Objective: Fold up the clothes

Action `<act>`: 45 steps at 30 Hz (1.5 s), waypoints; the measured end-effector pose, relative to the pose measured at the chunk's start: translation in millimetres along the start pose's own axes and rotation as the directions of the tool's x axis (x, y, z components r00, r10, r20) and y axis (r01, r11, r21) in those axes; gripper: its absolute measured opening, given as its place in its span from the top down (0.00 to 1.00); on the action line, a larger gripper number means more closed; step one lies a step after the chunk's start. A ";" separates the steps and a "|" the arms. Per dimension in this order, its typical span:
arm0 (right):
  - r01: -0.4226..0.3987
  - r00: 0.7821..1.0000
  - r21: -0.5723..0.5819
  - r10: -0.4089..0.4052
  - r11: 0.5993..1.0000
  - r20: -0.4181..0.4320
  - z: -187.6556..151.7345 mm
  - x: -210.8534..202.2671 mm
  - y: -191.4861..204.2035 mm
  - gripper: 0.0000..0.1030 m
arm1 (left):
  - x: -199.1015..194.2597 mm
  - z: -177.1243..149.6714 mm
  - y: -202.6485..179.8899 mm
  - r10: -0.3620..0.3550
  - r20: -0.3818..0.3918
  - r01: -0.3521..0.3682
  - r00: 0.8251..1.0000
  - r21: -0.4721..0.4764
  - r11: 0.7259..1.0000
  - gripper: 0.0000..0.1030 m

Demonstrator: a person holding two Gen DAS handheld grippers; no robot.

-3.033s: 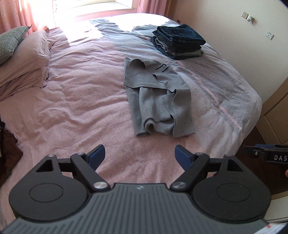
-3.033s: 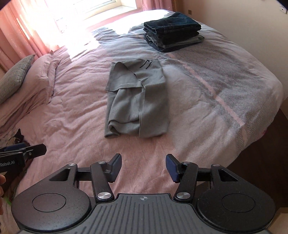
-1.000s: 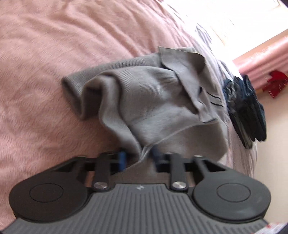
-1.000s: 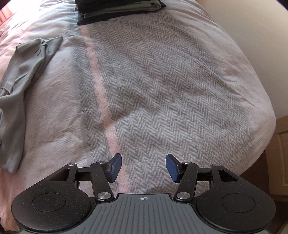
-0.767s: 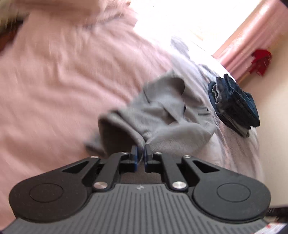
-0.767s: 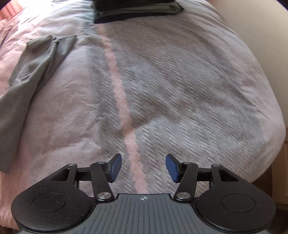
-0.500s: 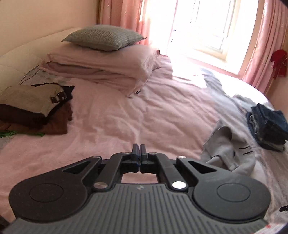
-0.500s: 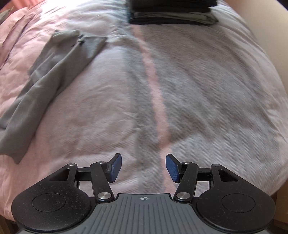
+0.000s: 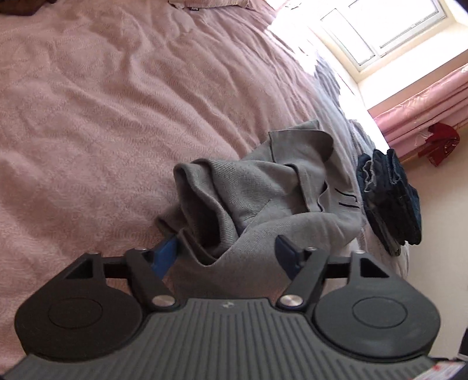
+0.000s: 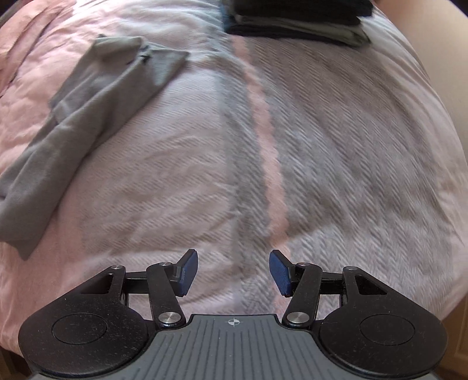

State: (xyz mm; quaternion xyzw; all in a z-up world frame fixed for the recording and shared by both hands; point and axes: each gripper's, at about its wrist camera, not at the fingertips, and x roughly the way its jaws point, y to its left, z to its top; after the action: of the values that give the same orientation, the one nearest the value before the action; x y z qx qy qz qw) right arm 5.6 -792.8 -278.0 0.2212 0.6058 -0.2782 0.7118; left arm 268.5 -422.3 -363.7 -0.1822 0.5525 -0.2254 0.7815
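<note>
A crumpled grey garment (image 9: 257, 181) lies on the pink bedspread (image 9: 102, 117). In the left wrist view its near fold bunches up between the blue pads (image 9: 168, 254) of my left gripper (image 9: 226, 252). The jaws are opening and stand apart on either side of the fold, not pressing it. In the right wrist view the same grey garment (image 10: 96, 96) stretches along the upper left. My right gripper (image 10: 232, 271) is open above the grey-and-pink herringbone bedspread (image 10: 336, 146), with nothing between its fingers.
A stack of folded dark clothes (image 9: 392, 201) sits beyond the garment near the bed's edge, and shows as the folded stack (image 10: 298, 20) at the top of the right view. Pink curtains (image 9: 424, 111) and a bright window (image 9: 380, 26) lie behind.
Half a second ago my left gripper was shut, facing the pillows away from the garment; now it is back at the garment with jaws apart around a fold. The right view barely moved.
</note>
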 end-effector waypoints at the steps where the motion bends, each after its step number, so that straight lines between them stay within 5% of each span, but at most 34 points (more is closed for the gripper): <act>1: 0.004 1.000 0.025 -0.003 1.000 -0.008 -0.4 0.7 -5.0 0.50 | 8.1 2.1 -2.8 0.038 -0.001 -0.038 0.999 -0.002 0.999 0.76; 3: -0.003 1.000 0.064 0.004 0.998 -0.015 -1.2 0.5 -12.5 0.50 | 10.9 14.5 -10.3 0.060 0.047 -0.060 0.997 0.000 0.998 0.96; 9: -0.019 1.000 0.079 0.018 0.997 0.012 11.0 -1.3 -9.5 0.50 | -58.8 85.4 -102.2 -0.141 0.204 0.084 0.969 0.266 0.960 0.98; 11: -0.037 0.999 0.087 0.035 0.996 0.026 19.0 -1.7 -5.2 0.50 | -89.4 99.3 -143.0 -0.224 0.244 0.117 0.944 0.387 0.915 0.98; 13: -0.062 0.997 0.088 0.058 0.994 0.050 28.8 -4.5 -0.9 0.50 | -126.9 103.3 -169.9 -0.296 0.311 0.092 0.903 0.533 0.841 0.99; 16: -0.098 0.992 0.073 0.091 0.993 0.084 43.2 -8.3 6.4 0.50 | -154.6 112.2 -170.2 -0.258 0.384 -0.051 0.886 0.635 0.771 0.99; 18: -0.112 0.991 0.065 0.106 0.992 0.084 50.7 -5.5 10.3 0.50 | -140.9 126.9 -136.1 -0.101 0.399 -0.166 0.911 0.580 0.798 0.99; 20: -0.141 0.988 0.047 0.138 0.989 0.067 56.8 3.3 14.1 0.50 | -115.5 143.7 -82.7 0.068 0.316 -0.214 0.946 0.455 0.864 0.98; 23: -0.184 0.982 -0.015 0.185 0.983 0.041 69.8 19.4 26.2 0.50 | -93.6 145.7 -14.3 0.207 0.242 -0.271 0.948 0.271 0.924 0.96; 25: -0.222 0.973 -0.079 0.226 0.972 0.050 84.4 29.4 36.0 0.50 | -85.1 141.7 11.7 0.226 0.233 -0.273 0.946 0.194 0.942 0.78; 31: -0.333 0.917 -0.281 0.378 0.900 0.126 147.4 62.4 90.6 0.50 | -51.8 140.3 60.4 0.245 0.166 -0.261 0.955 0.078 0.962 0.57; 35: -0.360 0.871 -0.384 0.454 0.851 0.188 194.3 87.6 137.1 0.50 | -26.9 155.3 75.3 0.246 0.179 -0.264 0.953 0.083 0.961 0.33; 38: -0.335 0.861 -0.411 0.453 0.847 0.231 220.3 108.8 164.1 0.50 | -3.3 169.6 83.8 0.279 0.167 -0.299 0.946 0.110 0.948 0.24; 40: -0.313 0.850 -0.429 0.452 0.847 0.272 229.0 117.9 174.1 0.50 | 11.8 176.1 89.3 0.285 0.146 -0.302 0.947 0.119 0.946 0.27; 41: -0.304 0.843 -0.431 0.451 0.849 0.294 231.2 120.1 177.7 0.58 | 18.4 178.5 90.8 0.281 0.135 -0.298 0.950 0.127 0.946 0.31; 42: -0.321 0.829 -0.438 0.473 0.840 0.299 232.1 119.8 178.3 0.73 | 22.9 179.0 90.4 0.267 0.131 -0.285 0.955 0.144 0.948 0.51; 43: -0.352 0.811 -0.450 0.508 0.820 0.291 231.4 118.8 179.2 1.00 | 26.5 179.2 88.0 0.262 0.120 -0.280 0.958 0.174 0.944 0.79; 44: -0.368 0.802 -0.456 0.524 0.810 0.285 229.0 115.6 179.4 1.00 | 28.5 178.3 84.0 0.265 0.102 -0.281 0.959 0.211 0.936 0.95; 45: -0.370 0.785 -0.473 0.541 0.800 0.301 222.3 109.3 177.7 1.00 | 26.1 176.0 81.3 0.250 0.090 -0.264 0.964 0.234 0.936 0.99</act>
State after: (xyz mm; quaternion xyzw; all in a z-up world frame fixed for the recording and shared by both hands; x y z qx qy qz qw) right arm 300.1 -818.9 -352.3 0.1524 0.4066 -0.0093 0.9007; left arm 454.7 -362.8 -370.6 -0.0177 0.5166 -0.1819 0.8365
